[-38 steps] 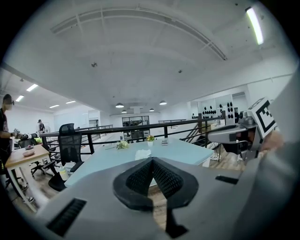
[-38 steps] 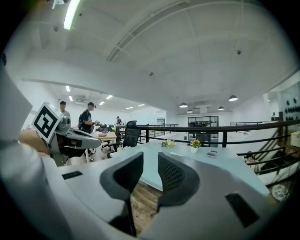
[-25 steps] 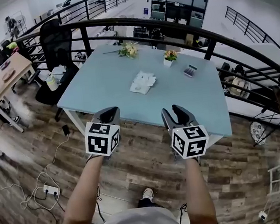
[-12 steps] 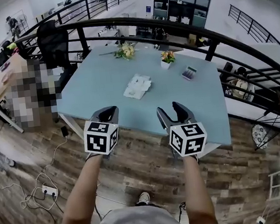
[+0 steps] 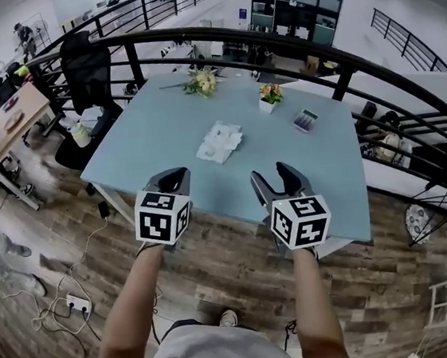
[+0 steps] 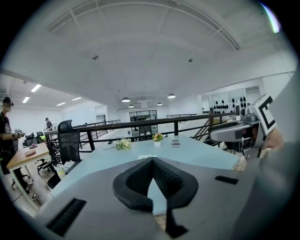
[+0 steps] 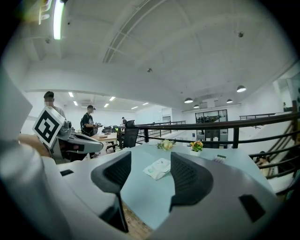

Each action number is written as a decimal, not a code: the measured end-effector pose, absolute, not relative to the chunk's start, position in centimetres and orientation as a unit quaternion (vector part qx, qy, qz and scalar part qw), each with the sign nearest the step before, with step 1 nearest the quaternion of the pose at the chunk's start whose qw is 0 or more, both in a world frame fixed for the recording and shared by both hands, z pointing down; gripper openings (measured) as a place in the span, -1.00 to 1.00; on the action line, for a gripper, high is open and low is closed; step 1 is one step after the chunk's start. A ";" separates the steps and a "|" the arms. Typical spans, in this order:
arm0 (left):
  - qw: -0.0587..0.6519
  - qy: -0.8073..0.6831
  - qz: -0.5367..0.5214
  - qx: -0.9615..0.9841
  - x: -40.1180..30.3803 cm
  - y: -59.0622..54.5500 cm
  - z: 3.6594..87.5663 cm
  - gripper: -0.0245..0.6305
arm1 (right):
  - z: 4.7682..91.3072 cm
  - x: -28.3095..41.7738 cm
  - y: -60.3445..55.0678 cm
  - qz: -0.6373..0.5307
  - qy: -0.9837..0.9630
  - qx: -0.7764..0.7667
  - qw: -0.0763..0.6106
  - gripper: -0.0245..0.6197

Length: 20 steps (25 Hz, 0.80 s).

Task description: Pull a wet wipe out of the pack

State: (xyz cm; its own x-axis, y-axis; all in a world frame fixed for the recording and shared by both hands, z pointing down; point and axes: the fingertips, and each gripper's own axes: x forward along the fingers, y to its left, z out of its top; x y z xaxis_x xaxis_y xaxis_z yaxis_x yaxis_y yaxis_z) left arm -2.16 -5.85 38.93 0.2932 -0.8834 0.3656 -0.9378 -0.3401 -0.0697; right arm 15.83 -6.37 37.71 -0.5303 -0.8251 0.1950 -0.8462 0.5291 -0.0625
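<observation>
The person's two bare forearms reach forward over the wood-plank floor (image 5: 216, 255), each carrying a grey hand-held gripper with a black-and-white marker cube. The left hand-held gripper (image 5: 173, 174) has its black ribbed pads pressed together at the tips, with nothing between them. The right hand-held gripper (image 5: 273, 175) is opening its jaws, the pads standing well apart with only air between them. Both hang at the near edge of the pale blue rectangular table (image 5: 302, 165), level with each other and close side by side.

Farther in, about mid-table, lies the flat white soft-plastic wet wipe pack (image 5: 220, 142), well apart from both grippers and touched by neither. In the right gripper view the wet wipe pack (image 7: 159, 168) shows in the gap between the jaws, far ahead of them. It lies flat and rumpled, skewed to the table's edges; its long axis seems to run from near left to far right.

Beyond it stand a small white pot of orange flowers (image 5: 269, 97) and a loose bunch of pale flowers (image 5: 202, 80), then the black curved railing (image 5: 272, 40).
</observation>
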 end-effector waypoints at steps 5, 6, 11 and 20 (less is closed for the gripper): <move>0.082 -0.574 0.170 0.797 -2.9 -7.4 39.6 -0.95 | 38.5 15.5 -8.0 0.076 -0.872 0.478 0.075 -0.16; 0.082 -0.575 0.169 0.796 -3.0 -7.9 39.7 -0.95 | 38.7 15.3 -8.4 0.076 -0.872 0.478 0.076 -0.16; 0.082 -0.575 0.166 0.797 -3.8 -10.5 40.2 -0.95 | 39.2 14.5 -11.0 0.072 -0.872 0.477 0.081 -0.16; 0.087 -0.569 0.157 0.802 -6.6 -17.3 40.6 -0.95 | 39.8 11.5 -17.3 0.070 -0.869 0.481 0.095 -0.16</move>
State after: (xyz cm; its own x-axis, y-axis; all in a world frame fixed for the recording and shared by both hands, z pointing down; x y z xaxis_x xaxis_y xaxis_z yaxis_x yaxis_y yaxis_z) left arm -6.59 -17.32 40.61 0.3029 -0.8862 0.3505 -0.9407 -0.3370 -0.0394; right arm 11.47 -17.29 39.84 -0.5192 -0.8226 0.2319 -0.8491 0.5275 -0.0298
